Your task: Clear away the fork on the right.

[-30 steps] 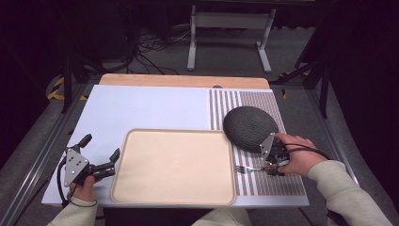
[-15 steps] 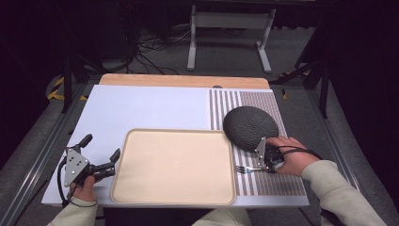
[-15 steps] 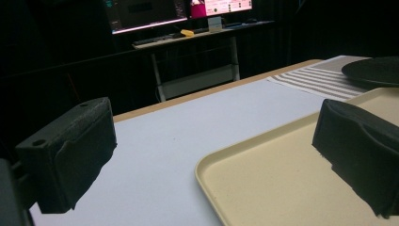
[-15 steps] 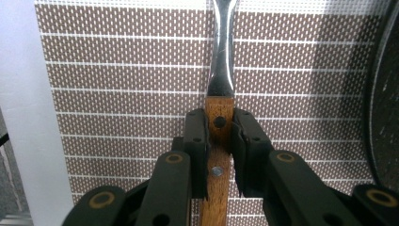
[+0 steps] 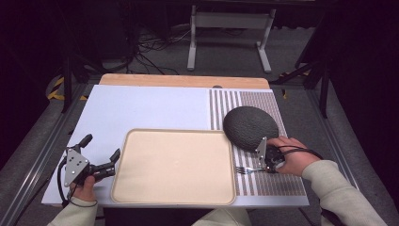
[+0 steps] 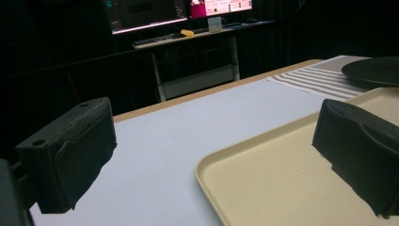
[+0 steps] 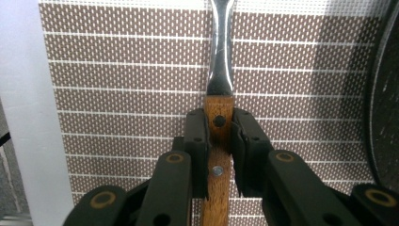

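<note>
On the striped placemat (image 7: pixel 117 70), right tongs (image 7: pixel 219 136) have just clamped the fork's wooden handle (image 7: pixel 219 141); left tongs (image 6: pixel 211 155) gape wide, empty.

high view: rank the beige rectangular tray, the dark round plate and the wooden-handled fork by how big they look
1. Beige rectangular tray, plainly the largest.
2. Dark round plate.
3. Wooden-handled fork, the smallest; its handle is partly hidden by the right gripper clamped on it, yet it looks far smaller than the plate.
</note>
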Motion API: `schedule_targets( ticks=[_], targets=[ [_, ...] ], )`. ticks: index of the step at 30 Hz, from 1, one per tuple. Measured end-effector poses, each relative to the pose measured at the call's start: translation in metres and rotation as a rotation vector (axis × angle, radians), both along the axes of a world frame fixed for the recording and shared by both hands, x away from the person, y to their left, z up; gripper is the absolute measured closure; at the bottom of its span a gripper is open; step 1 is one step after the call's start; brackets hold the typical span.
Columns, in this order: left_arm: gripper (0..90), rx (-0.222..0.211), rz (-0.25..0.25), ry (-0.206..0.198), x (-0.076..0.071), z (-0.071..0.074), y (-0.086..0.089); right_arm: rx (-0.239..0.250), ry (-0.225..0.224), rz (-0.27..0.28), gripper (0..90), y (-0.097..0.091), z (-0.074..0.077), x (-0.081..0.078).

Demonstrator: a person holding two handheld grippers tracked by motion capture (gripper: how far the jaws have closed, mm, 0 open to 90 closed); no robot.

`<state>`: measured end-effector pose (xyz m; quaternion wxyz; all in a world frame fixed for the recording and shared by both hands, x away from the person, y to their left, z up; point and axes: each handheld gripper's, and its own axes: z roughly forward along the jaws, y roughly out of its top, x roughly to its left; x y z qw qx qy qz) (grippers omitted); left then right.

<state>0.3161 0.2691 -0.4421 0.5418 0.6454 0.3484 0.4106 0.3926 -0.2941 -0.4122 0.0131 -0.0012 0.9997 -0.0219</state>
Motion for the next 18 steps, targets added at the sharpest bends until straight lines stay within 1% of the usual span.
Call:
schedule_targets(
  ticks=[2, 3, 4, 8, 9, 10, 11, 17, 18],
  targets=[
    [0.6, 0.000, 0.000, 0.001, 0.000, 0.000, 0.000, -0.003, -0.001, 0.000, 77.6, 0.000, 0.003, 0.000],
    [0.5, 0.001, -0.001, 0.001, 0.000, 0.000, 0.000, 0.007, -0.007, -0.002, 77.6, 0.000, 0.004, 0.000],
    [0.5, -0.001, -0.001, 0.000, 0.000, 0.000, 0.000, 0.006, -0.010, -0.003, 77.6, 0.000, 0.006, 0.000],
    [0.6, 0.000, 0.000, 0.001, 0.000, 0.000, 0.000, 0.007, -0.017, -0.012, 77.6, 0.000, 0.016, -0.001],
    [0.5, 0.000, -0.001, 0.001, 0.000, 0.000, 0.000, 0.012, -0.023, -0.018, 77.6, 0.000, 0.018, -0.001],
    [0.5, 0.000, -0.001, 0.000, 0.000, 0.000, 0.000, 0.027, -0.024, -0.027, 77.6, 0.000, 0.020, -0.001],
    [0.6, 0.000, -0.001, 0.000, 0.000, 0.000, 0.000, 0.027, -0.024, -0.027, 77.6, 0.000, 0.020, -0.001],
    [0.6, 0.001, 0.000, -0.001, 0.000, 0.000, 0.000, 0.052, -0.043, -0.044, 77.6, -0.002, 0.036, -0.001],
    [0.5, 0.001, 0.000, 0.000, 0.000, 0.000, 0.000, 0.056, -0.052, -0.048, 77.6, -0.002, 0.039, -0.001]
  ],
)
